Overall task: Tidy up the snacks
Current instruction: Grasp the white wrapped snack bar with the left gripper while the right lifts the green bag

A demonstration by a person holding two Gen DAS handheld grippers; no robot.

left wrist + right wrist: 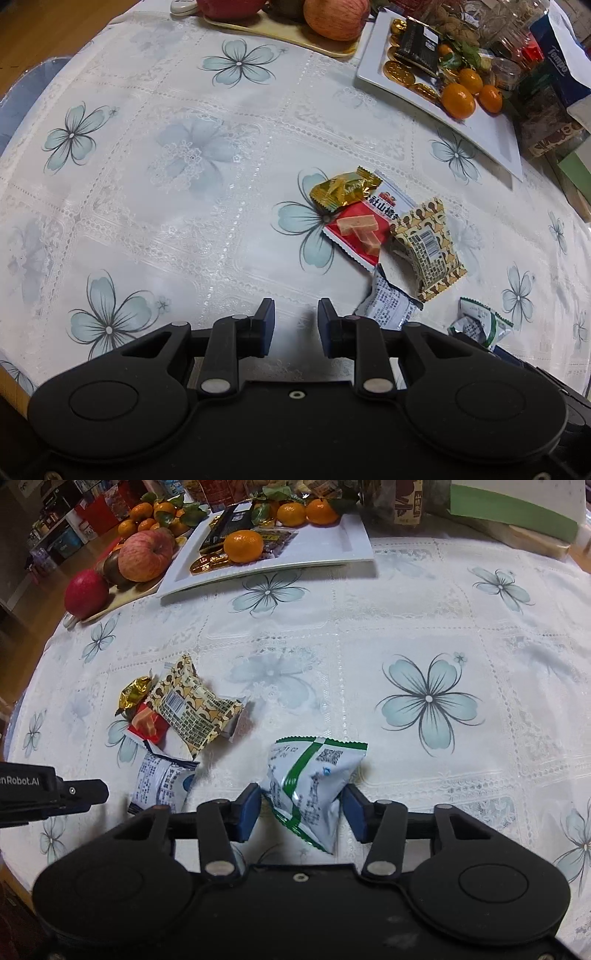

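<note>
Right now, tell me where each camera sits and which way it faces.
Left wrist: on the left gripper, looking steeply down at the tablecloth; its fingers stand apart with nothing between them.
Right wrist: on the right gripper, looking down at the green-and-white packet between its fingers; the left gripper shows at the edge.
Both share the snack pile, beige packet, and white plate.

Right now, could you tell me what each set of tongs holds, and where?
The right tongs straddle the green-and-white packet across its lower middle; whether they press cannot be told. The left tongs hold nothing.
</note>
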